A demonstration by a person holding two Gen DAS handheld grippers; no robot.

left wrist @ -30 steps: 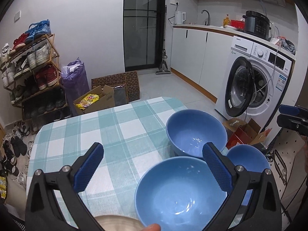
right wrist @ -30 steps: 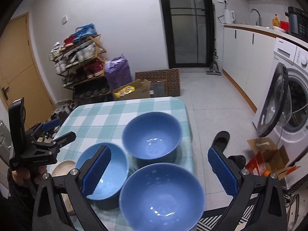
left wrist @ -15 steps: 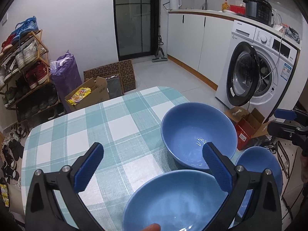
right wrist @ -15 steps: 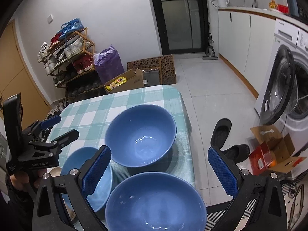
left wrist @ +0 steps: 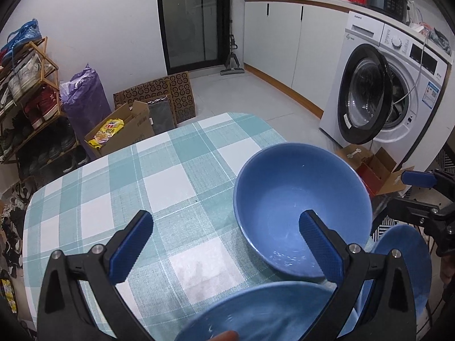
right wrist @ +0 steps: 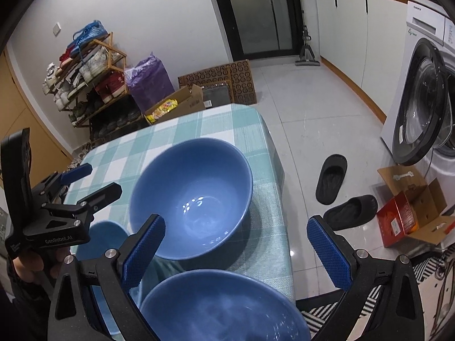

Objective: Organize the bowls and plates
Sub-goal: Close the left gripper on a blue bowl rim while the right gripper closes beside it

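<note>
sitting empty on the checked table [right wrist: 250,125]: three blue bowls [right wrist: 193,196].

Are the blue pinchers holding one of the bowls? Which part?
No, nothing is held. The left gripper and the right gripper are both wide open, with no pad touching a bowl. The far blue bowl sits on the checked tablecloth.

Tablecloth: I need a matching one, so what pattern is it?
Teal-and-white check tablecloth, clearest in the left wrist view.
</note>
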